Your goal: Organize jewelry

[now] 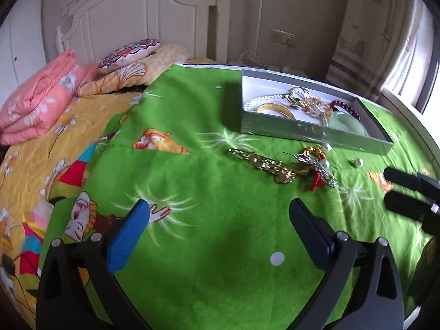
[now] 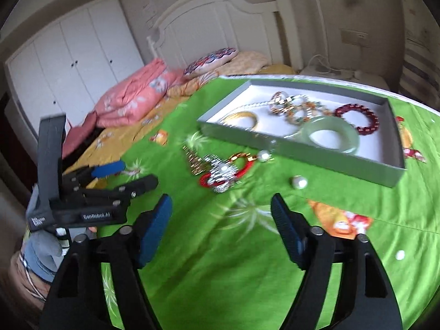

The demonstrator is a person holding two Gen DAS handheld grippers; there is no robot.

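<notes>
Right wrist view: the right gripper [image 2: 221, 225] hangs with jaws spread, empty, over the green cloth [image 2: 220, 261]. To its left the left gripper [image 2: 139, 173] is likewise parted and empty. Beyond lie a tangled jewelry pile [image 2: 220, 170] and two pearl earrings [image 2: 299, 183]. Farther right, the grey tray [image 2: 330, 159] holds bangles and beads.

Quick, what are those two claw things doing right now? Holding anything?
Left gripper: open, holding nothing, above the green cloth.
Right gripper: open, holding nothing, short of the loose jewelry.
</notes>
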